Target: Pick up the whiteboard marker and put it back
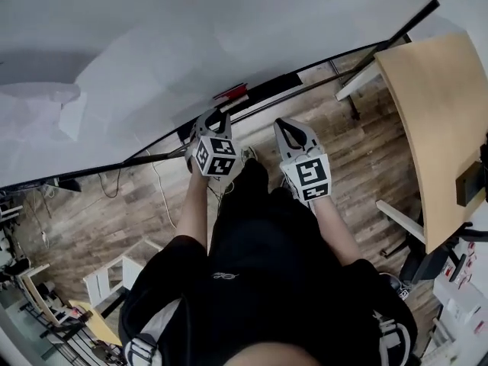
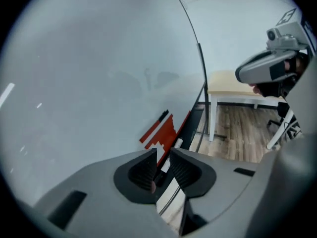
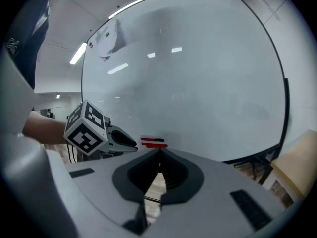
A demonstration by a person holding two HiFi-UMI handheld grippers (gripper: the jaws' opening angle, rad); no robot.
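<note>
A white whiteboard marker lies in the black tray under the whiteboard. My left gripper is open by a narrow gap just short of the marker, which shows through that gap. The jaws do not press on it. In the head view the left gripper reaches the tray beside a red item. My right gripper hovers to its right, off the tray. Its jaws meet at the tips with nothing between them.
A red block with a red, black-tipped pen sticks to the board just above the tray, also seen in the right gripper view. A light wooden table stands at the right, with chairs and clutter on the wood floor.
</note>
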